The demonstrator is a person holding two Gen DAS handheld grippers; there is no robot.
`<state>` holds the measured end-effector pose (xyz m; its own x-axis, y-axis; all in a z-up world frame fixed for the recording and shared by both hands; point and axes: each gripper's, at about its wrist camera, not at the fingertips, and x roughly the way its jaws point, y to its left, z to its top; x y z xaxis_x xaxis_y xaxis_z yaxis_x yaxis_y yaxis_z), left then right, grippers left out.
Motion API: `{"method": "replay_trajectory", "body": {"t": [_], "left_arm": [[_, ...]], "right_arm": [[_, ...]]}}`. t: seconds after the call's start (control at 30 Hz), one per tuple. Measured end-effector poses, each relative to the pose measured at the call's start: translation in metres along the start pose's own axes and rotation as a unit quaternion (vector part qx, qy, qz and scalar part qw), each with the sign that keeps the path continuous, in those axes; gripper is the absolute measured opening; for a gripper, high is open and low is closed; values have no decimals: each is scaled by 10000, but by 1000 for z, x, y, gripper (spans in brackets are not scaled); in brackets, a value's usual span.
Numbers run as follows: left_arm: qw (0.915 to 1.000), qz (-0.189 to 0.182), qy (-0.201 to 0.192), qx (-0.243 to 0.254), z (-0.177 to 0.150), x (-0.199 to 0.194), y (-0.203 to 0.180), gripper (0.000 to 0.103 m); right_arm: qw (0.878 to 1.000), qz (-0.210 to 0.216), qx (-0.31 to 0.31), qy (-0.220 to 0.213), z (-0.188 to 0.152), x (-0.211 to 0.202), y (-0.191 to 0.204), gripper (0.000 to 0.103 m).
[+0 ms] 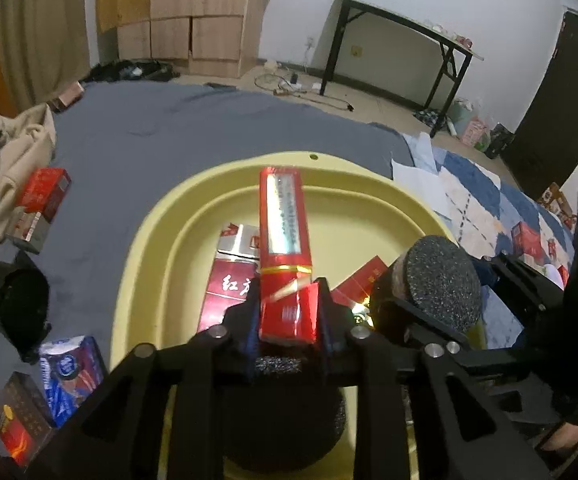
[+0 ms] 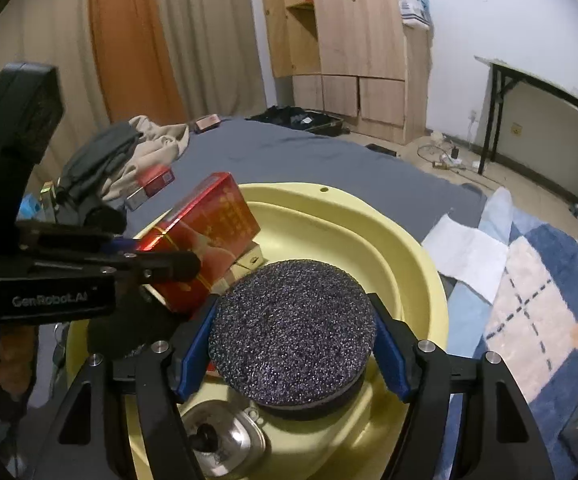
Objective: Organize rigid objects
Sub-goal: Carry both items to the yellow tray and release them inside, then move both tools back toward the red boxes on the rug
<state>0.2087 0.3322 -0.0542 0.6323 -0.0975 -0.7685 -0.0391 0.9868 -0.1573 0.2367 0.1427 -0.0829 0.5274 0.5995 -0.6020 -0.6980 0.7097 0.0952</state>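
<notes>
- Risk of slip: my left gripper [image 1: 289,312] clenches the red box [image 1: 285,256] only at its near end, and most of the pack juts forward past the fingers, so I judge that a quick tilt could lever it out of the grasp.
- Risk of a bad landing: the red box hangs above the yellow basin [image 1: 145,240], over packs already lying on the basin floor, among them a dark red pack [image 1: 229,288]; I judge that a drop from this height could leave it leaning on them or bouncing toward the rim.
- Risk of collision: my right gripper [image 2: 293,332] sits just beside the left one over the same basin, with its foam pads pressed together and nothing between them that I can see; a careless sideways move could knock the held pack.
- Appearance of the held thing: a slim rigid carton, glossy red, with a silvery strip along its top face and a gold band near the gripped end; from the right wrist view its broad face shows orange-gold printing.
- Unsorted items: a red pack [image 1: 45,188], a blue pack [image 1: 69,372] and a dark box [image 1: 19,420] lie on the grey sheet [image 1: 169,128], outside the basin.
</notes>
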Motion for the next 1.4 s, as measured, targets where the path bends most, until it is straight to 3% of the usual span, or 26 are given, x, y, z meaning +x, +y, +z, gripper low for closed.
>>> {"method": "replay_trajectory", "body": {"t": [0.03,0.07,0.1,0.13,0.17,0.27,0.37,0.5,0.57,0.67,0.77,0.9,1.0,1.1,1.27,1.4], "left_arm": [[10000,31,-76,-30,-1,-6,-1,47],[9999,11,-135,-75,-1,-12,-1,68],[9997,-37,-218,-134,-1,-18,-1,78],[9992,-57,-355,-189,-1,-28,-1,93],[9987,-12,-460,-207,-1,-36,-2,102],[9978,130,-650,-51,0,-63,-16,103],[9965,98,-799,203,2,-90,-48,103],[9942,-373,-1008,98,-8,-128,-107,103],[9926,-617,-1046,87,-17,-142,-141,103],[9922,-842,-873,300,-39,-157,-194,103],[9928,-764,-619,680,-61,-169,-234,103],[9936,-742,-408,754,-97,-177,-260,103],[9915,-1000,-470,690,-129,-173,-263,103],[9926,-841,-259,837,-143,-158,-269,103],[9918,-926,-286,838,-142,-146,-272,103],[9910,-947,-350,876,-144,-149,-273,103]], "right_arm": [[10000,-23,-12,43,1,1,0,75],[9999,-75,-31,75,1,2,1,87],[9999,-103,-43,51,0,-8,0,97],[10000,-84,-41,1,0,-12,1,99],[10000,-79,-38,-33,-1,-17,4,100],[9998,-95,51,-183,-6,-48,3,103],[9975,-95,430,-551,-18,-105,-8,103],[9927,-417,784,-815,-47,-192,-33,103],[9918,-667,661,-868,-65,-234,-43,103],[9889,-1141,425,-851,-97,-306,-63,103],[9847,-1514,391,-771,-128,-373,-83,103],[9731,-2122,402,-800,-165,-445,-99,103],[9699,-2211,612,-812,-199,-463,-104,103],[9682,-2117,1091,-767,-219,-464,-105,103],[9696,-2016,1048,-907,-209,-464,-99,103],[9686,-2141,1020,-748,-216,-452,-114,103]]}}
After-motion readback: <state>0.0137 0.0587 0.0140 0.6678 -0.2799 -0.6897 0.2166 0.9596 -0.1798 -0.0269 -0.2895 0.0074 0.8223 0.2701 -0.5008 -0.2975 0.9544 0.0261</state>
